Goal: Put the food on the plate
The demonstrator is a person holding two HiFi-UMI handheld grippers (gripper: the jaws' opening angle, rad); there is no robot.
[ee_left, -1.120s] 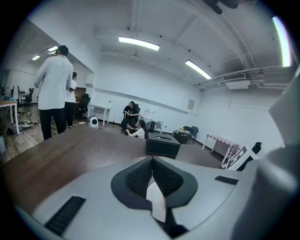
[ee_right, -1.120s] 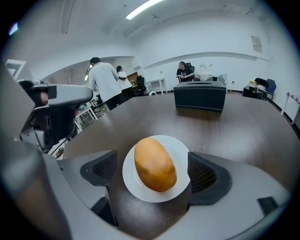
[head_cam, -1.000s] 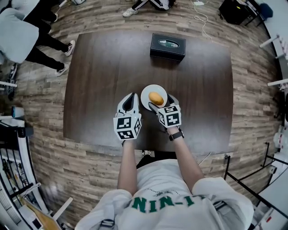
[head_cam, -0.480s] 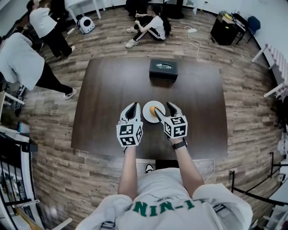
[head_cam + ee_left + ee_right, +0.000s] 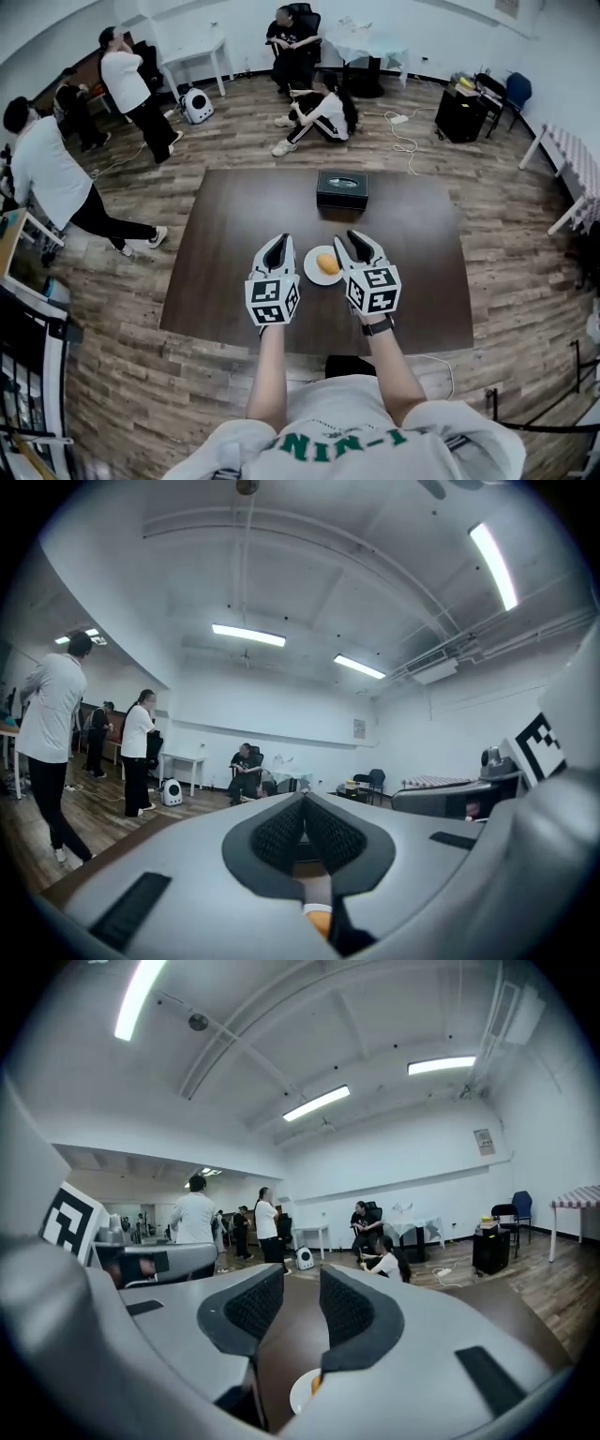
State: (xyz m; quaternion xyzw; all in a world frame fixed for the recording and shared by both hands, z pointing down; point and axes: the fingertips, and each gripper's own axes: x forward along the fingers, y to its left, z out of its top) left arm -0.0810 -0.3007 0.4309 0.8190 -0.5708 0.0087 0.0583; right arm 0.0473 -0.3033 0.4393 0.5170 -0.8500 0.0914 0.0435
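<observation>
An orange-yellow bun [image 5: 327, 263] lies on a small white plate [image 5: 309, 267] near the middle of the dark wooden table [image 5: 422, 281]. My two grippers hover on either side of the plate, above the table. The left gripper [image 5: 278, 246] is shut, its pads [image 5: 281, 832] meeting with nothing between them. The right gripper [image 5: 355, 240] still shows a gap and its jaws are closing on empty air. The right gripper view looks past its pads [image 5: 255, 1305] to the plate [image 5: 302, 1393] and bun [image 5: 315, 1384] below. The bun [image 5: 319, 919] also shows under the left gripper's jaws.
A black box [image 5: 341, 189] sits at the table's far edge. Several people stand or sit on the wooden floor beyond it, with a white table [image 5: 195, 52] and black chairs by the far wall. A dark cabinet [image 5: 466, 114] stands at the right.
The head view has tilted up and takes in more of the room. The right gripper has drawn back from the bun on the plate and its jaws have narrowed. The left gripper stays shut.
</observation>
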